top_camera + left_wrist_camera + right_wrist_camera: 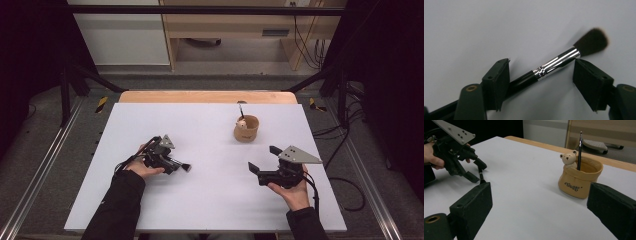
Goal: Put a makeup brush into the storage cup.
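A person seated at a white surface (210, 200) works two hand-held black grippers. The left gripper (176, 164) rests low at the near left of the surface, its jaws standing apart on either side of a black-handled makeup brush with a shiny silver ferrule and dark bristles (554, 62). In the left gripper view the brush lies on the surface and crosses the gap at a slant, its handle passing close by one jaw and its bristle head reaching beyond the other; whether either pad touches it cannot be told. In the high view the brush head pokes out just right of the left gripper, pointing toward the middle of the surface.

The right gripper (264, 159) is held at the near right, its jaws wide apart and holding nothing. Beyond it, toward the far right of the surface, stands a tan ceramic cup with a small bear figure on its rim (580, 178), lettering across its front. A slim black pen-like stick (580, 150) stands upright inside the cup, beside the bear. Cup and brush lie well apart.
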The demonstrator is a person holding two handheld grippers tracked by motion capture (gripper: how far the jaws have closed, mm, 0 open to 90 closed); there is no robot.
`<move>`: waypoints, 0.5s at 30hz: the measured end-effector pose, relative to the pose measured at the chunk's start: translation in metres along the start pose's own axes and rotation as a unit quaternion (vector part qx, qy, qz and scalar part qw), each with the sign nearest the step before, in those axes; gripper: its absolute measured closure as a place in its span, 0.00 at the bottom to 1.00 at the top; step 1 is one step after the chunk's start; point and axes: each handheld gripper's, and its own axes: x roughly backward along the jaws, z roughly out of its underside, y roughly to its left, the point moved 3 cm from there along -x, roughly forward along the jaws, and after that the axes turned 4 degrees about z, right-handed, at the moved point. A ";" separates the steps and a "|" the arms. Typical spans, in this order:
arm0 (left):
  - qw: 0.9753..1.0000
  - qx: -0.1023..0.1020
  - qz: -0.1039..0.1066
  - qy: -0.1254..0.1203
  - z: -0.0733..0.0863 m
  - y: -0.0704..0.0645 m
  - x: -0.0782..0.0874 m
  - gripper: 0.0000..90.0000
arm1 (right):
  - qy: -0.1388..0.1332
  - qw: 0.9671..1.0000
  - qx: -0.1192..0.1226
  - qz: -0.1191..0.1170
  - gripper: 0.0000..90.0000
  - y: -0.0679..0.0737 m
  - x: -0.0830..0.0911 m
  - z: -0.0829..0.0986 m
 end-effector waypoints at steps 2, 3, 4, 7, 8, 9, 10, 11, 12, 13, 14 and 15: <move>1.000 0.006 0.001 -0.007 0.000 -0.001 0.000 0.37 | -0.002 1.000 0.000 0.001 0.08 0.000 0.000 0.000; 1.000 0.005 0.000 -0.008 0.000 -0.002 0.000 0.38 | -0.001 1.000 0.001 0.001 0.08 0.000 0.001 0.000; 1.000 0.005 0.001 -0.006 0.000 -0.002 0.000 0.40 | -0.002 1.000 0.001 0.001 0.08 0.000 0.001 0.000; 1.000 0.003 0.003 -0.001 0.000 -0.003 0.001 0.43 | -0.002 1.000 0.001 0.002 0.08 0.000 0.000 0.000; 1.000 0.002 0.004 0.000 0.000 -0.004 0.001 0.44 | -0.002 1.000 0.001 0.002 0.08 0.000 0.000 0.000; 1.000 0.003 0.006 0.001 0.000 -0.004 0.001 0.46 | -0.002 1.000 0.002 0.002 0.08 0.000 0.000 0.000; 1.000 0.004 0.007 0.002 -0.001 -0.005 0.001 0.47 | -0.002 1.000 0.002 0.002 0.08 0.000 0.000 0.000; 1.000 0.004 0.007 0.003 -0.001 -0.005 0.002 0.48 | -0.002 1.000 0.002 0.002 0.08 0.000 0.000 0.000; 1.000 0.005 0.007 0.004 -0.001 -0.005 0.002 0.49 | -0.002 1.000 0.002 0.000 0.08 0.000 0.001 0.000; 1.000 0.005 0.006 0.005 -0.001 -0.006 0.002 0.50 | -0.002 1.000 0.002 0.000 0.08 0.000 0.001 0.000; 1.000 0.006 0.006 0.006 -0.001 -0.007 0.002 0.51 | -0.002 1.000 0.001 0.002 0.08 0.000 0.001 0.000; 1.000 0.006 0.008 0.006 -0.001 -0.007 0.002 0.53 | -0.002 1.000 0.001 0.002 0.08 0.000 0.001 0.000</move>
